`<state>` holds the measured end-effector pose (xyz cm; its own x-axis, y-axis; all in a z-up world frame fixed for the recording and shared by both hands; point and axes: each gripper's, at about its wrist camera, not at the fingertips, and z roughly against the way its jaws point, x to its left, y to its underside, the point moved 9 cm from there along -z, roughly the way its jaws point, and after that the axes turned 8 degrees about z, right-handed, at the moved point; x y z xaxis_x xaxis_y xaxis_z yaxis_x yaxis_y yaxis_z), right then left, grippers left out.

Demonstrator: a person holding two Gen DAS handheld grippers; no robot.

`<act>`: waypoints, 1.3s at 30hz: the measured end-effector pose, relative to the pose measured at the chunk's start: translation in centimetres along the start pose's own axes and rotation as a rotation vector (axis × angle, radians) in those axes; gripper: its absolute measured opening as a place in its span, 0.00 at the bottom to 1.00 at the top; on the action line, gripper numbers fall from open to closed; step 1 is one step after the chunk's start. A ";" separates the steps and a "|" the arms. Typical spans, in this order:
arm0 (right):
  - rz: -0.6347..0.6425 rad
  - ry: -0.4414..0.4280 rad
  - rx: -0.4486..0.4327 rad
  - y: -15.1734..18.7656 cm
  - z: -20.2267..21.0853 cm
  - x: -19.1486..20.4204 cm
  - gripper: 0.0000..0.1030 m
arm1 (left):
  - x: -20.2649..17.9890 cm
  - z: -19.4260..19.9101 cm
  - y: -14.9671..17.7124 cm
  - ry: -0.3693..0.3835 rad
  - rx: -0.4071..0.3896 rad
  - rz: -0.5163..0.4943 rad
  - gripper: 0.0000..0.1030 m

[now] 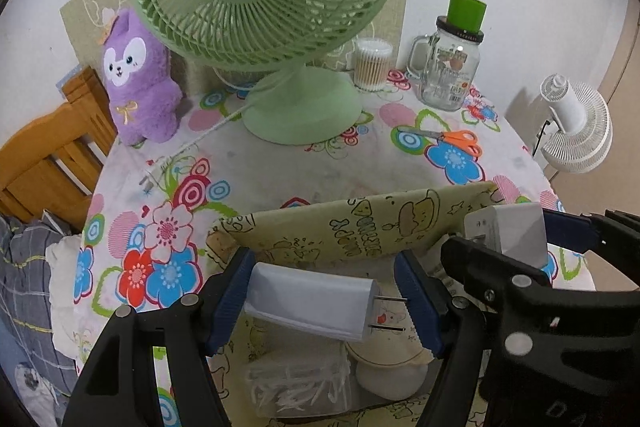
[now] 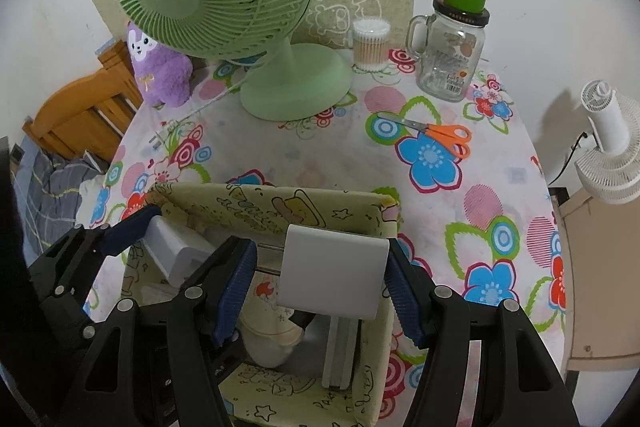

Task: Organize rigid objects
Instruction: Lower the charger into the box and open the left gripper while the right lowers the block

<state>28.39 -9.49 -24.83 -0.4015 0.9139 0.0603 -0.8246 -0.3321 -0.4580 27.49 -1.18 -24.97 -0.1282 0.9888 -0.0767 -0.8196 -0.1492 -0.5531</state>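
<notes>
My left gripper (image 1: 324, 291) is shut on a white plug charger (image 1: 304, 303); its body rests against the left pad and its two prongs touch the right pad. My right gripper (image 2: 320, 267) is shut on a square white charger (image 2: 334, 271), prongs against its left pad. Both hang over an open yellow-green cartoon-print fabric box (image 1: 360, 223) (image 2: 280, 207) at the table's near edge. Each wrist view also shows the other gripper: the right gripper (image 1: 512, 235) at the right, the left gripper (image 2: 176, 247) at the left. Inside the box lie a white bowl (image 1: 388, 375), a clear bag (image 1: 296, 387) and a flat pale block (image 2: 340, 355).
On the flowered tablecloth (image 2: 320, 155) stand a green desk fan (image 2: 224, 7), its cord and plug (image 2: 160, 139), a purple plush toy (image 2: 160, 75), a cotton-swab tub (image 2: 370, 45) and a glass jar mug under a green cup (image 2: 452, 55). Orange scissors (image 2: 440, 137) lie right of centre. A wooden chair stands left, a white fan (image 2: 612, 147) right.
</notes>
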 end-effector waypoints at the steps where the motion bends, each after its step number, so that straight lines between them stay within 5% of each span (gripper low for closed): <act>1: 0.000 -0.001 0.004 0.1 -0.2 0.0 0.64 | 0.0 -0.1 0.1 -0.004 0.002 -0.001 0.72; 13: -0.005 0.001 0.025 0.7 -1.3 0.2 0.64 | 0.1 -1.0 0.7 -0.029 0.000 -0.028 0.73; 28: 0.042 -0.033 0.007 -0.1 -2.4 1.8 0.64 | -0.1 1.2 1.9 -0.052 0.034 -0.068 0.97; 39: 0.059 -0.069 0.000 -0.5 -3.5 3.2 0.67 | 1.7 0.8 1.9 -0.050 0.078 0.013 0.98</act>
<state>28.94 -5.56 -27.53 -0.4759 0.8744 0.0946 -0.7986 -0.3846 -0.4630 25.25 0.25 -25.45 -0.1657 0.9853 -0.0408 -0.8584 -0.1645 -0.4859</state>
